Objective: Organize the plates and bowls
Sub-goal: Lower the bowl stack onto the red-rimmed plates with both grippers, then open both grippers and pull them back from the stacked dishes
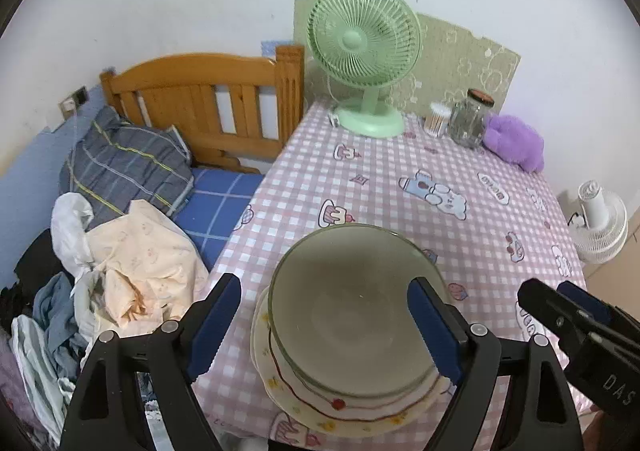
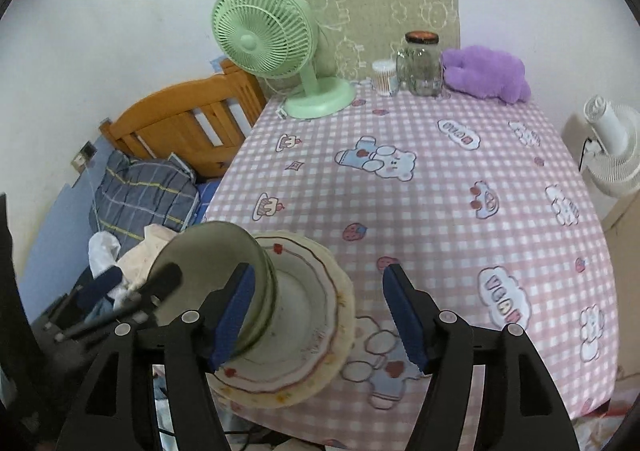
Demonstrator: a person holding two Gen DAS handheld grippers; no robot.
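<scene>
A clear glass bowl [image 1: 352, 323] sits on a cream plate [image 1: 320, 407] with a red line and small fruit marks, near the table's front left corner. My left gripper [image 1: 324, 327] hovers above them, open, one finger on each side of the bowl and neither pad pressing on it. In the right wrist view the bowl [image 2: 200, 263] rests on the left part of the plate [image 2: 304, 347]. My right gripper [image 2: 320, 321] stands open over the plate's right side, holding nothing. Each gripper shows in the other's view: right gripper [image 1: 560, 311], left gripper [image 2: 136, 287].
The pink checked tablecloth [image 1: 400, 179] carries a green fan [image 1: 362, 39], a cotton swab tub [image 1: 438, 119], a glass jar [image 1: 472, 117] and a purple plush [image 1: 516, 141] along the back. A bed with piled clothes [image 1: 140, 251] lies left; a white fan [image 1: 600, 223] stands right.
</scene>
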